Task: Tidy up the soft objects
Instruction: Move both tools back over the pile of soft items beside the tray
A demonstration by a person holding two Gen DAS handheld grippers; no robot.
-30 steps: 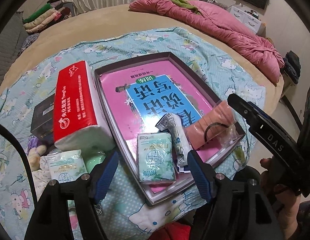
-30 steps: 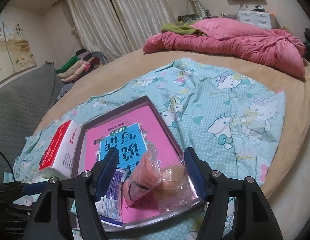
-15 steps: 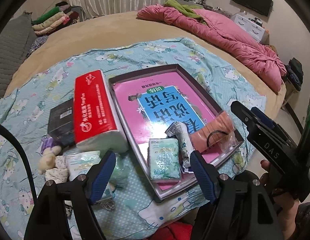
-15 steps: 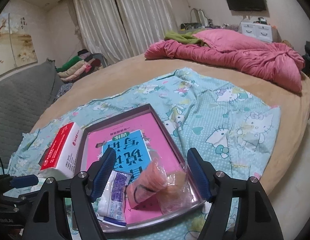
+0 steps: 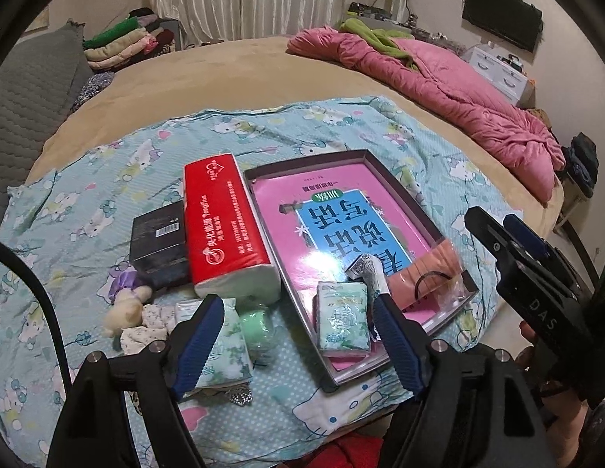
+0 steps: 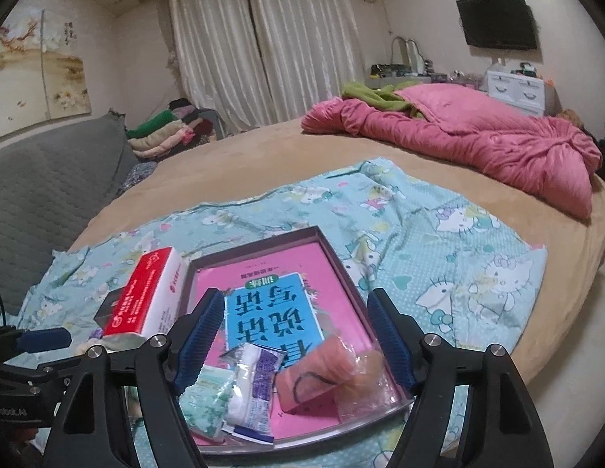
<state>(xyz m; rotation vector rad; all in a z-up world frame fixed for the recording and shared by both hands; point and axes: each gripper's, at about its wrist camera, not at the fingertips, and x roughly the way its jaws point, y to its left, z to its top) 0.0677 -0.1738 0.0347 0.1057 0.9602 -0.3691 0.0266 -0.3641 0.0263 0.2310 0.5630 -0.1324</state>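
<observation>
Bedroom, round bed with cartoon sheet (image 5: pixel 263 132): left tool (image 5: pixel 298 335) and right tool (image 6: pixel 294 335) hover empty, wide open. Tissue pack (image 5: pixel 343 316) lies in the tray (image 5: pixel 384 173); next I'd grip the loose pack (image 5: pixel 224 347) across its width, gently.

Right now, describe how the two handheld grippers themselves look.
Both are black frames with silver screw heads. The left gripper has two ribbed blue fingers, and a thin black cable arcs beside it. The right gripper matches, with blue ribbed fingers; seen from the left camera its black body bears white letters "DAS".
</observation>
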